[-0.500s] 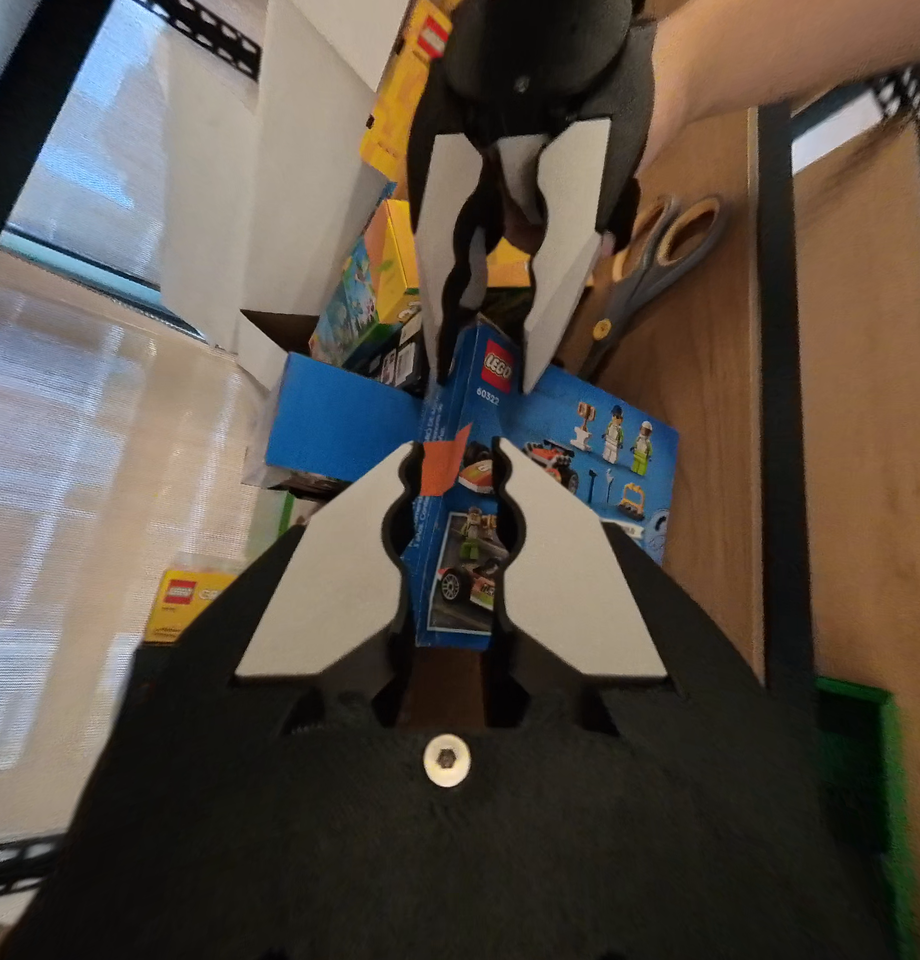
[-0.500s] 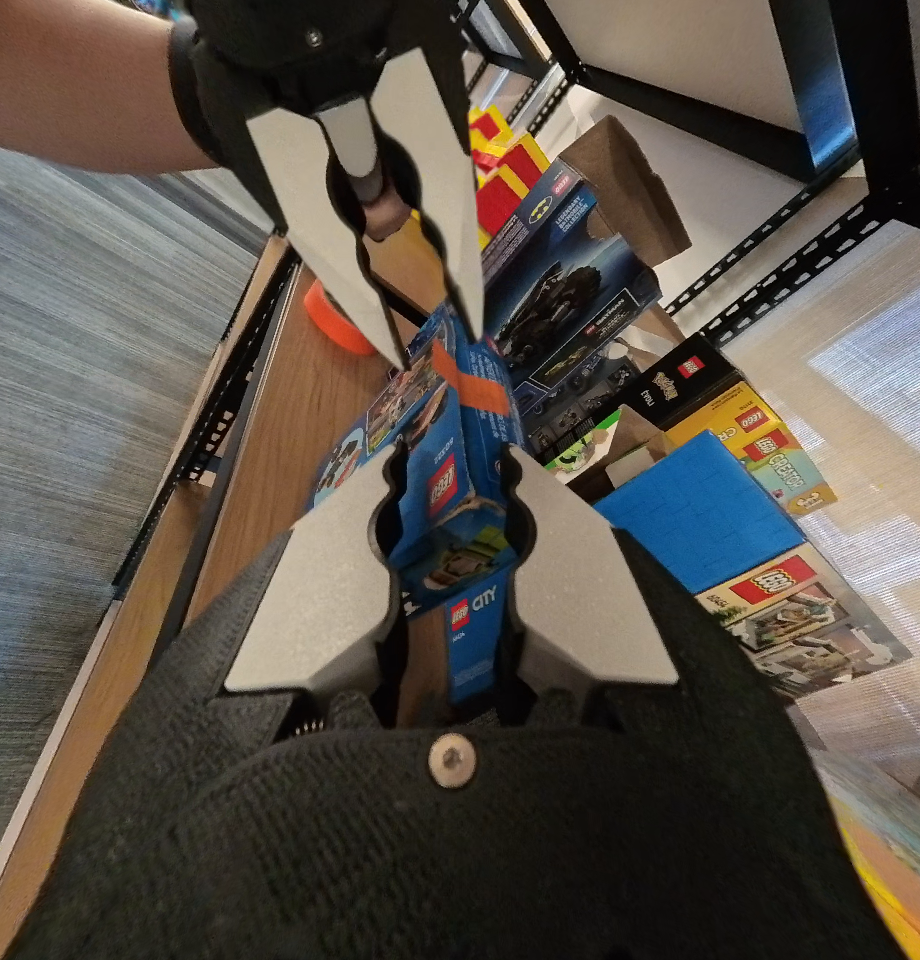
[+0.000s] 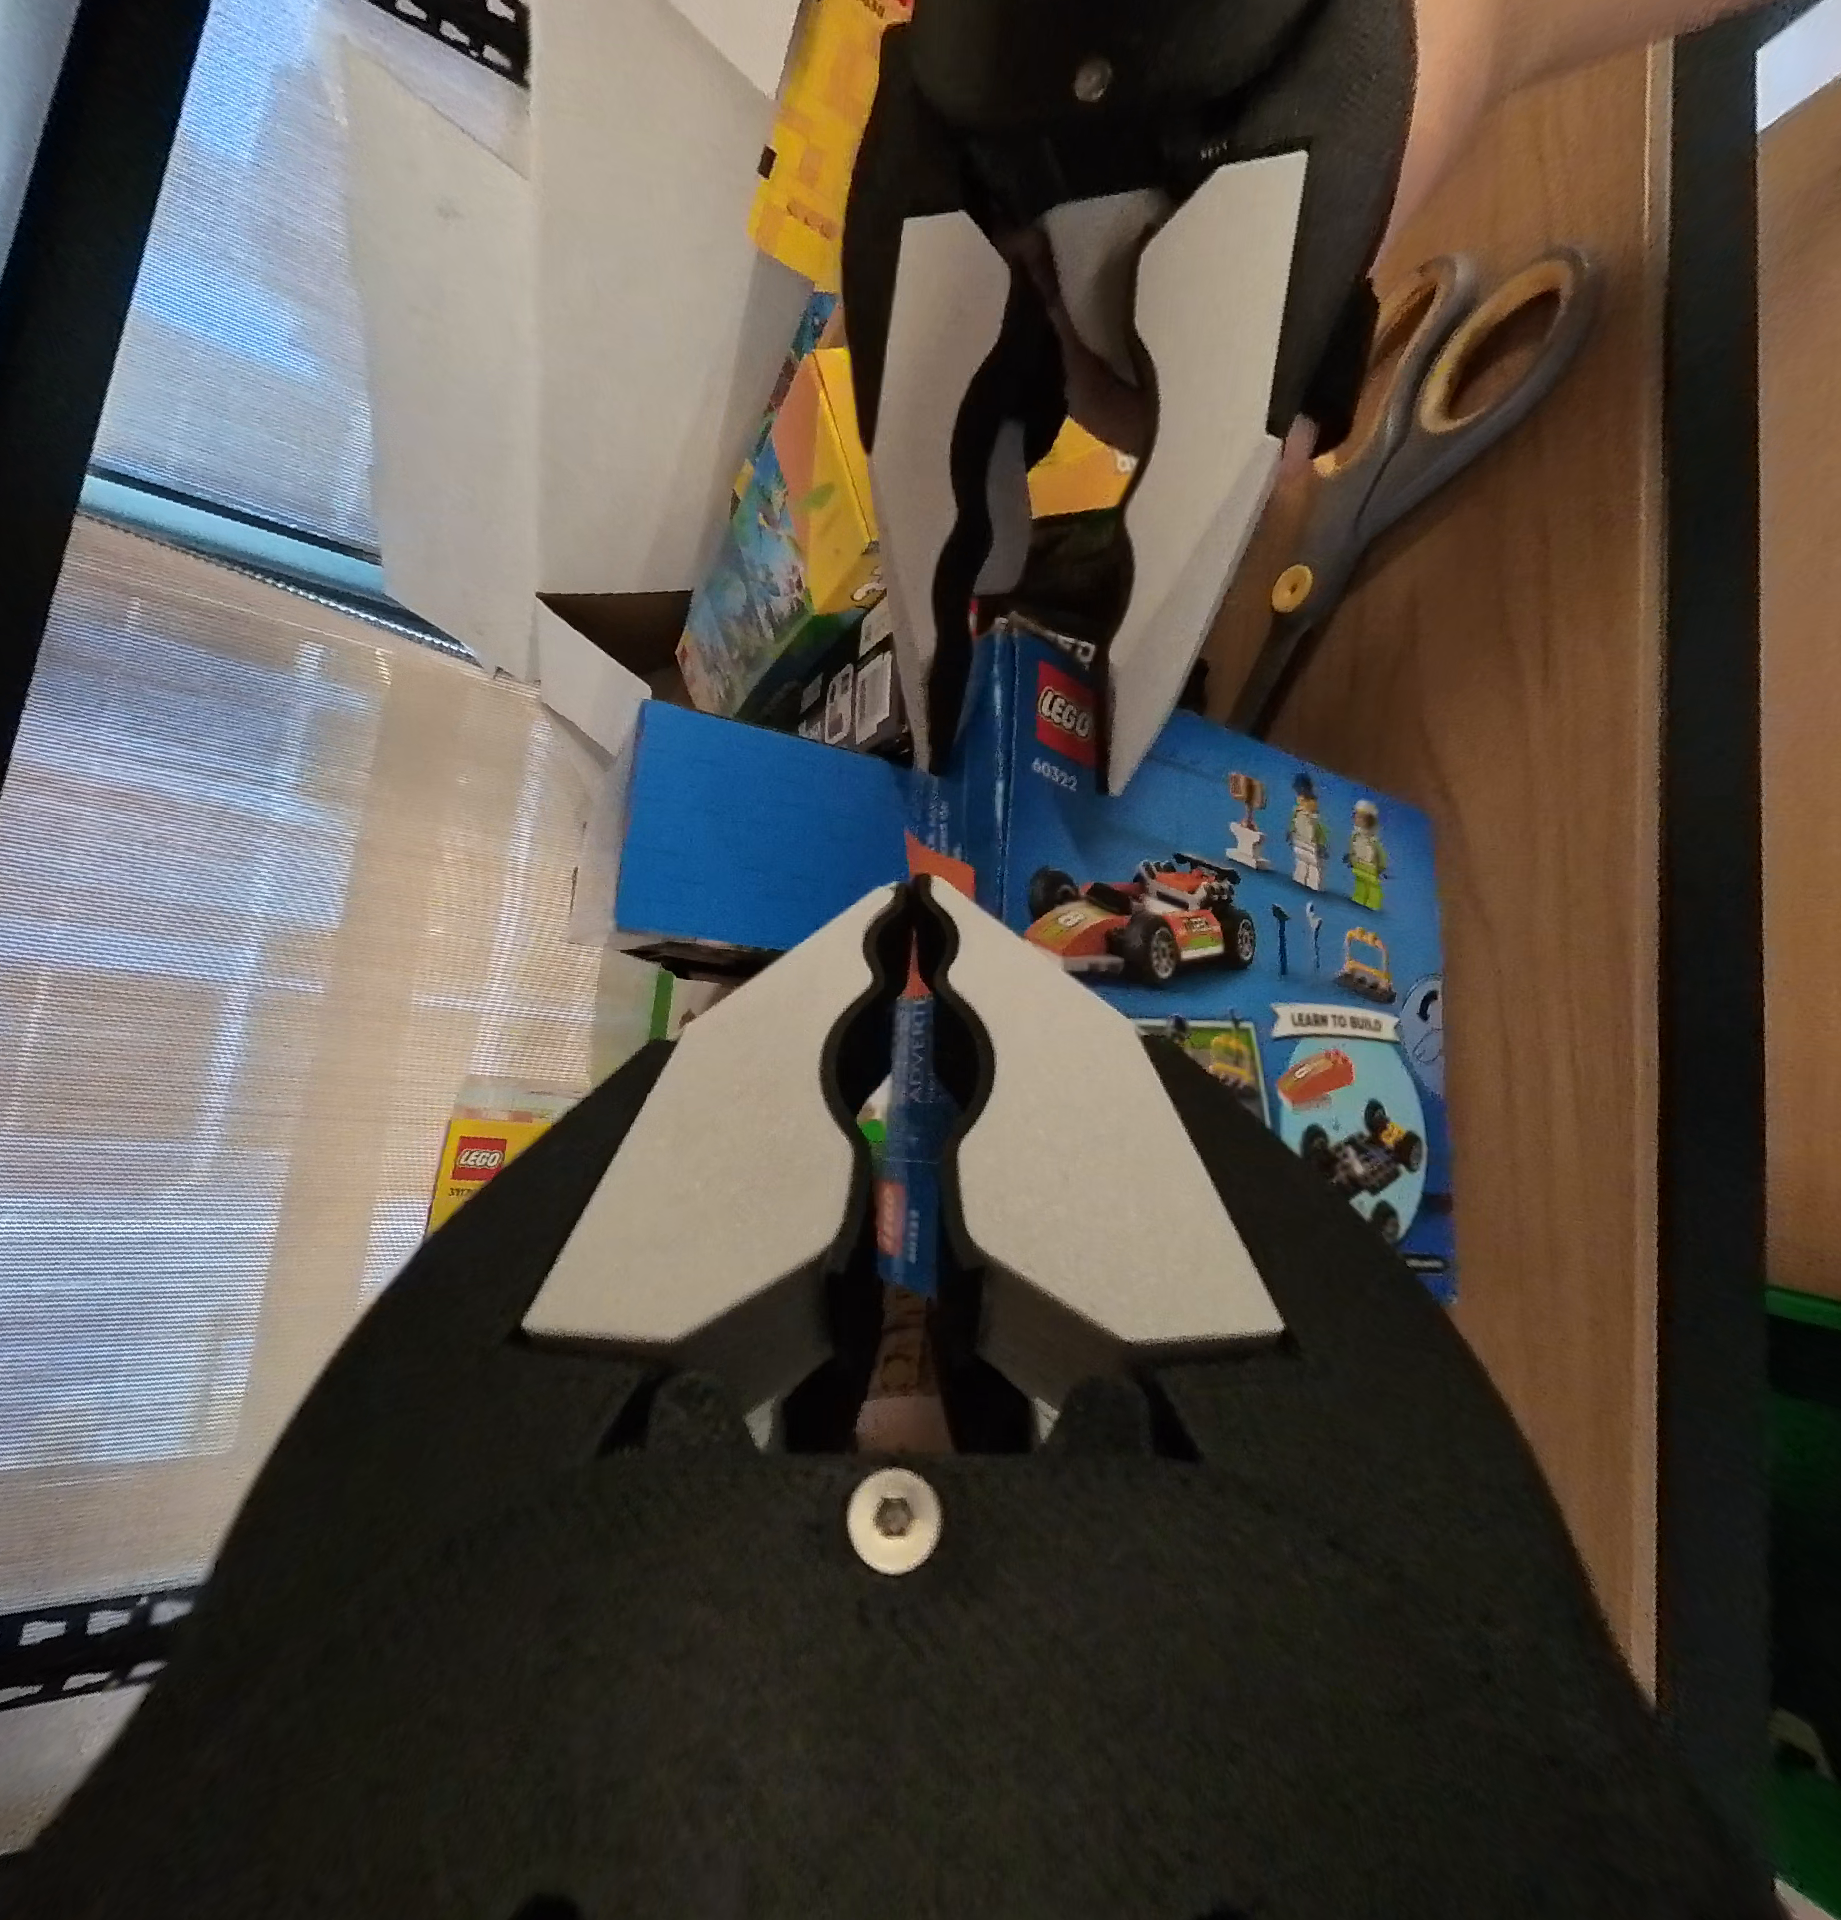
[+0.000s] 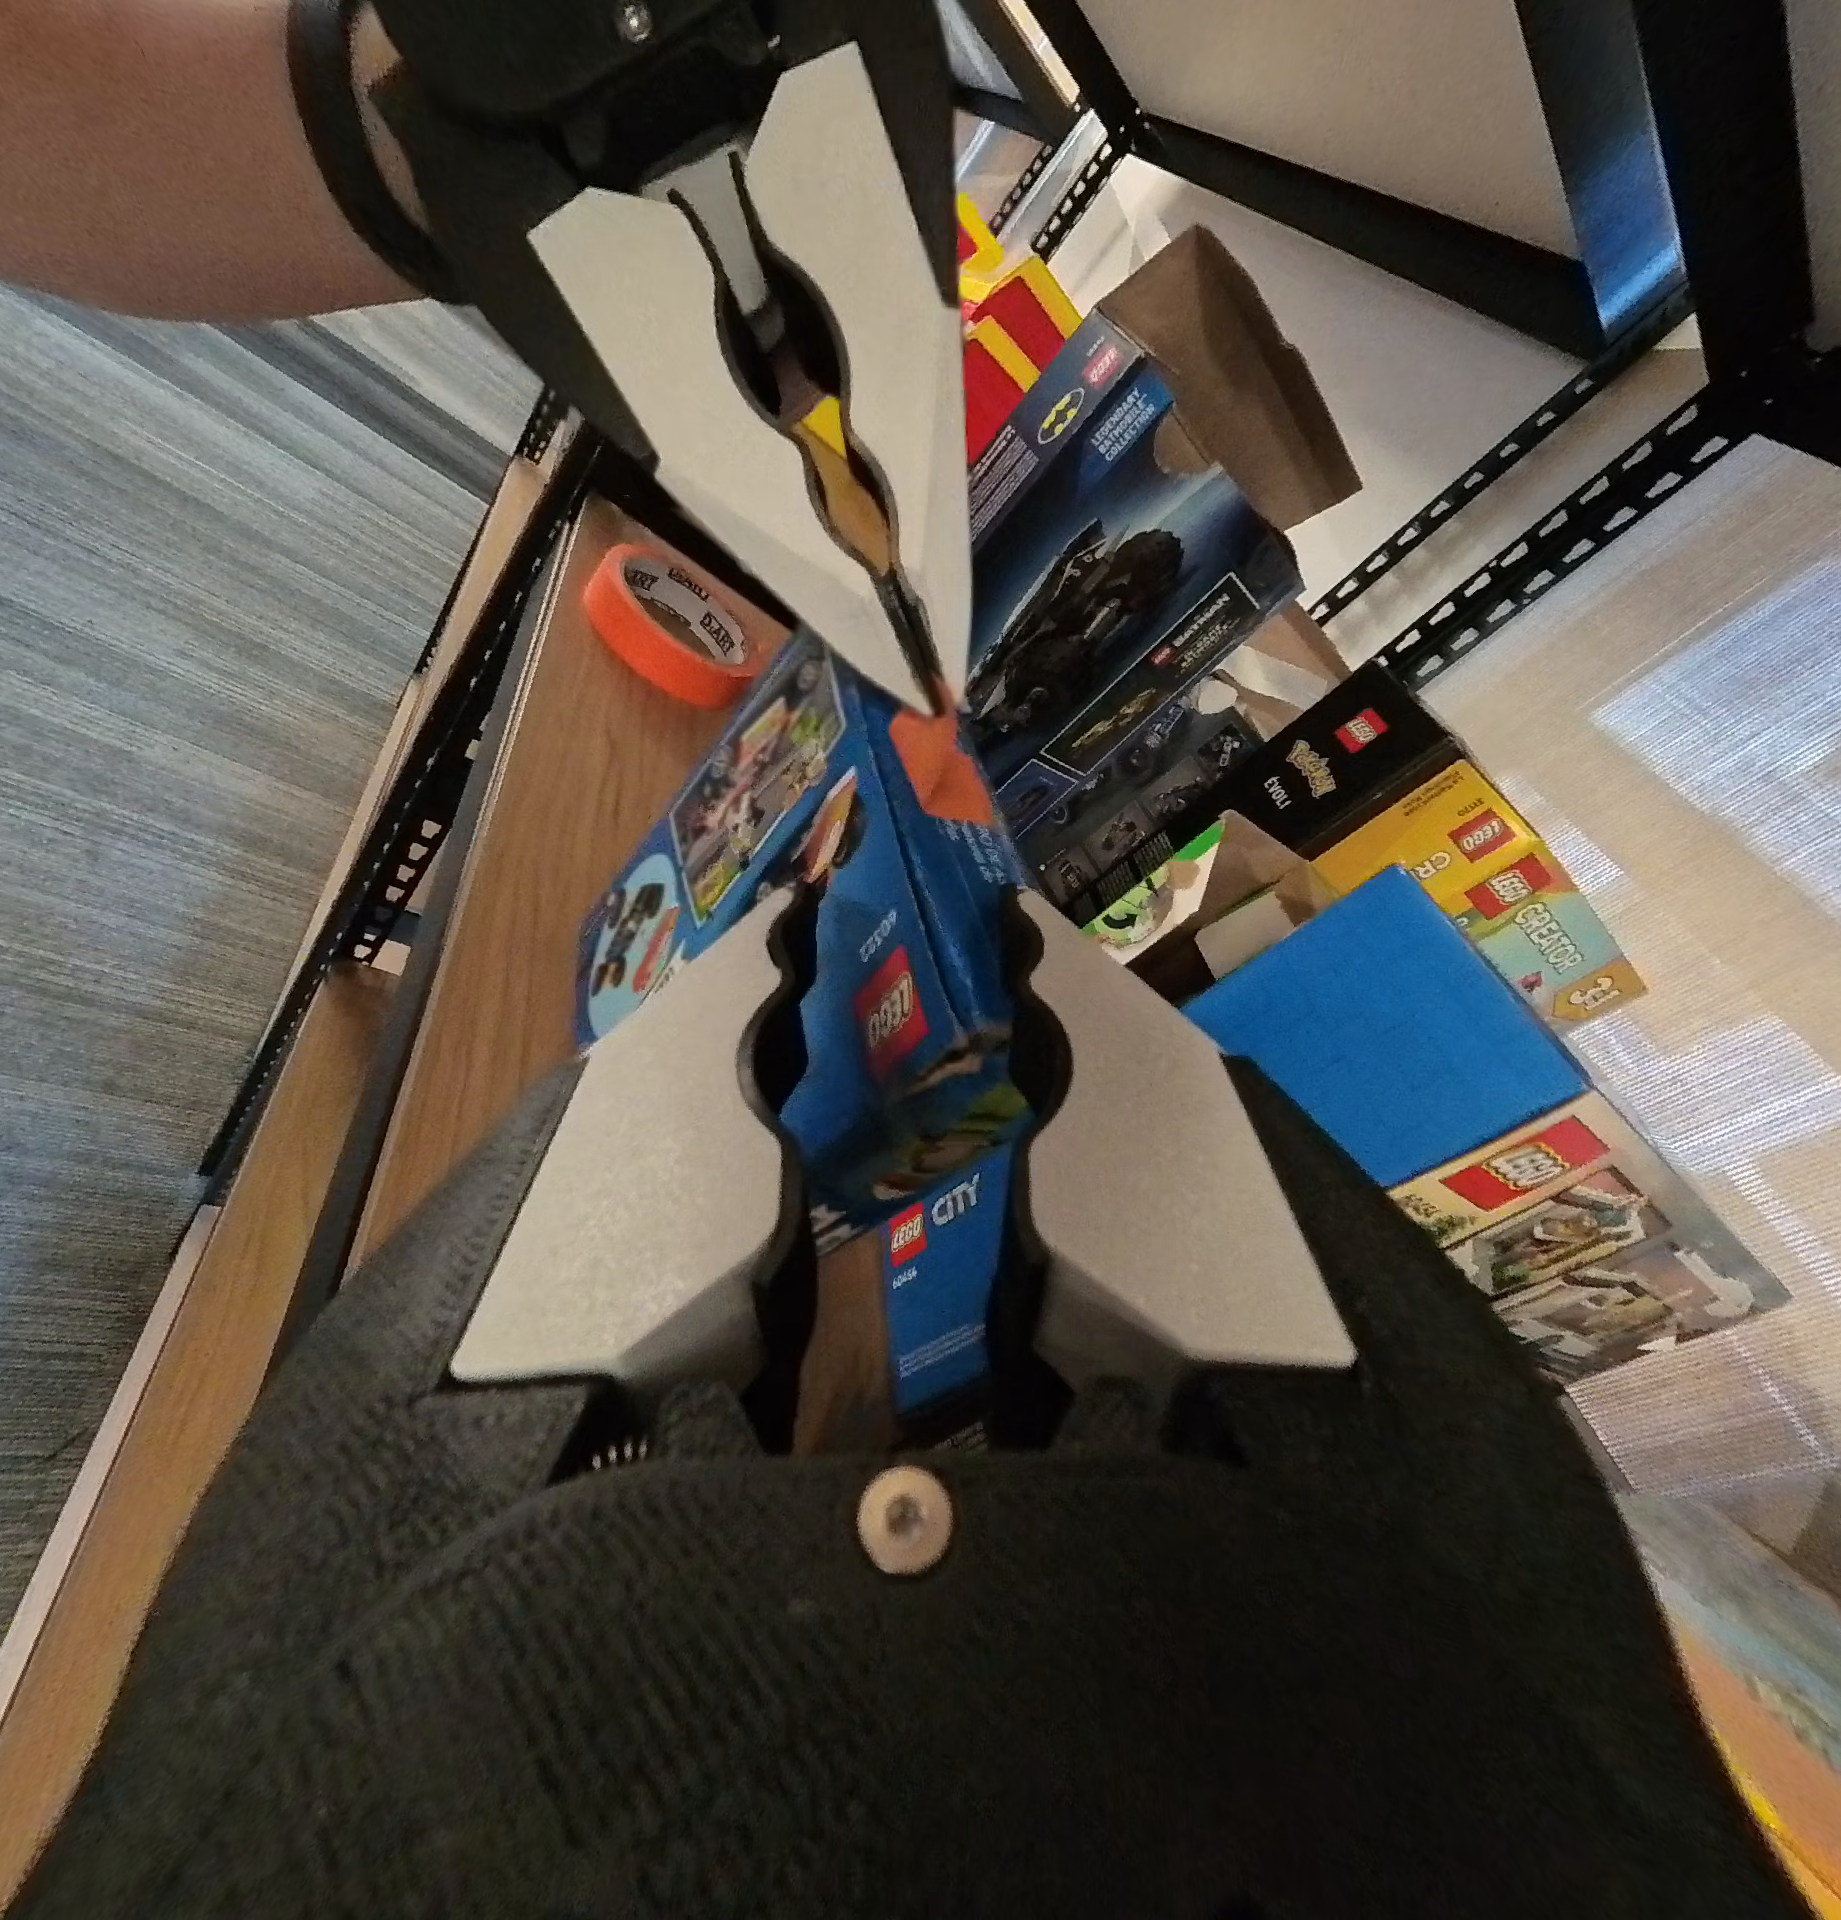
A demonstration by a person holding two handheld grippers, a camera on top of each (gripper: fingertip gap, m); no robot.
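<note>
1. We see the left gripper (image 3: pixel 918 894) with its jaws pinched together on an orange tape strip (image 4: pixel 942 771) at the edge of the blue toy box (image 3: pixel 1238 935).
2. We see the right gripper (image 4: pixel 900 935) with its jaws clamped around that box's end.
3. The box rests on the wooden shelf (image 3: pixel 1539 831), near the scissors (image 3: pixel 1415 436) and an orange tape roll (image 4: pixel 667 623).

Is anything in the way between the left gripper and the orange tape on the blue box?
Nothing visible. The left gripper is shut right on the orange tape at the edge of the blue box; the right gripper grips the box's other end.
</note>
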